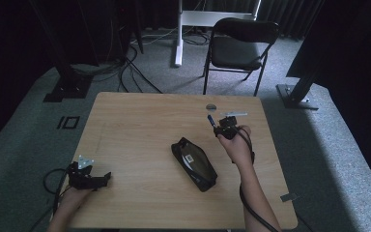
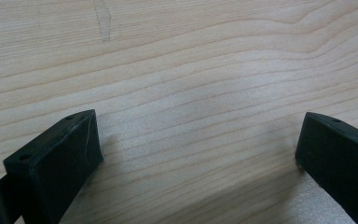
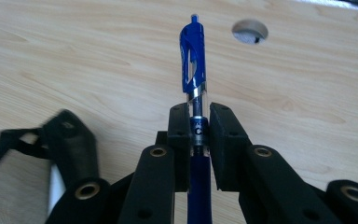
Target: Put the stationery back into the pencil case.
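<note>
A blue pen point(image 3: 193, 70) is clamped between the two black jaws of my right gripper point(image 3: 199, 114), its clip end sticking out past the fingertips. In the high view the right gripper point(image 1: 217, 124) is held above the right half of the wooden table point(image 1: 135, 125), with the blue pen point(image 1: 211, 119) pointing away. A black pencil case point(image 1: 194, 163) lies on the table just left of that hand. My left gripper point(image 1: 107, 176) rests near the front left corner; its jaws stand wide apart over bare wood point(image 2: 196, 121).
A round cable hole point(image 1: 211, 106) sits near the table's far edge, and also in the right gripper view point(image 3: 250, 31). A black chair point(image 1: 239, 46) stands beyond the table. Cables trail on the grey floor at the left.
</note>
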{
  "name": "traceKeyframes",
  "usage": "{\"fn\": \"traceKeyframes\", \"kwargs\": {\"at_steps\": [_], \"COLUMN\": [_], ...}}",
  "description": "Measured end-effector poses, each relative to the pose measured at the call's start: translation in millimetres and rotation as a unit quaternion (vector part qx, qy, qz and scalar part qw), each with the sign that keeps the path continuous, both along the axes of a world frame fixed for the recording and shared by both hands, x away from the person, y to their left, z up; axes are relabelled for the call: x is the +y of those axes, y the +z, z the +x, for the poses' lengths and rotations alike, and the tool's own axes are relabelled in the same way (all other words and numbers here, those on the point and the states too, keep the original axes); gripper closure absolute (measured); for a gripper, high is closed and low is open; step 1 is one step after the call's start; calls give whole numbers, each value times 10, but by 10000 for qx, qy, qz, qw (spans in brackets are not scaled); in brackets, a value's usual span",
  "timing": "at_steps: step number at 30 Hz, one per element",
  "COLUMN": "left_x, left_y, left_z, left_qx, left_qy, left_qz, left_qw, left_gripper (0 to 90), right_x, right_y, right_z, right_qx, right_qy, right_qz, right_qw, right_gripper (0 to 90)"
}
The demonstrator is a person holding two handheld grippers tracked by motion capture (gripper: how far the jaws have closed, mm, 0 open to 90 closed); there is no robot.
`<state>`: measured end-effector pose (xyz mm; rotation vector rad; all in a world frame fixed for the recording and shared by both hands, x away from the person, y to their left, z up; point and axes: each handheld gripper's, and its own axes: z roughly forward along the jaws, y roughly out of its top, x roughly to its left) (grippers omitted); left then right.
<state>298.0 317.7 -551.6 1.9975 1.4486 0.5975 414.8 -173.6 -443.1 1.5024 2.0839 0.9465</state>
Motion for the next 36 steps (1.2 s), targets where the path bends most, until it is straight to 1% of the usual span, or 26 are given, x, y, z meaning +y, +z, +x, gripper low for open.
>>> {"fn": "traceKeyframes", "kwargs": {"at_steps": [1, 5, 7, 11, 14, 15, 21, 22, 23, 24, 27, 29, 30, 31, 32, 34, 35, 36], "left_x": [0, 0, 0, 0, 0, -1, 0, 0, 0, 0, -1, 0, 0, 0, 0, 0, 0, 0], "left_y": [0, 0, 0, 0, 0, -1, 0, 0, 0, 0, -1, -1, -1, -1, -1, -1, 0, 0], "left_z": [0, 0, 0, 0, 0, 0, 0, 0, 0, 0, 0, 0, 0, 0, 0, 0, 0, 0], "left_qx": [0, -2, -2, -3, -4, -2, -3, -3, -3, -4, -6, -4, -4, -5, -5, -4, -4, -4], "left_qy": [0, 1, 0, 1, 3, 2, 1, -1, -1, 0, 3, 2, 1, 2, 2, 2, 1, 1], "left_qz": [0, 1, 0, -1, 0, -5, 2, 1, 0, -1, -3, 1, 0, 0, 0, -1, -2, -2], "left_qw": [10000, 10000, 10000, 10000, 10000, 10000, 10000, 10000, 10000, 10000, 10000, 10000, 10000, 10000, 10000, 10000, 10000, 10000], "left_gripper": [3, 3, 3, 3, 3, 3, 3, 3, 3, 3, 3, 3, 3, 3, 3, 3, 3, 3], "right_x": [9, 58, 76, 128, 162, 177, 243, 255, 270, 283, 327, 356, 368, 382, 396, 420, 435, 446], "right_y": [24, 117, 154, 229, 274, 290, 338, 345, 352, 357, 370, 379, 383, 385, 387, 387, 385, 383], "right_z": [-17, -88, -122, -194, -254, -281, -389, -404, -421, -433, -475, -506, -520, -535, -547, -569, -580, -591], "right_qx": [-38, -136, -193, -281, -343, -357, -401, -377, -412, -391, -373, -404, -378, -417, -420, -424, -401, -398], "right_qy": [11, 109, 154, 271, 358, 385, 546, 581, 598, 624, 727, 777, 814, 834, 865, 918, 941, 965], "right_qz": [41, 64, 134, 159, 213, 265, 371, 374, 413, 372, 393, 414, 425, 446, 402, 444, 409, 429], "right_qw": [10000, 9998, 9996, 9991, 9985, 9983, 9970, 9969, 9965, 9966, 9959, 9953, 9951, 9946, 9946, 9939, 9939, 9936], "right_gripper": [793, 793, 793, 793, 793, 793, 793, 793, 793, 793, 793, 793, 793, 793, 793, 793, 793, 793]}}
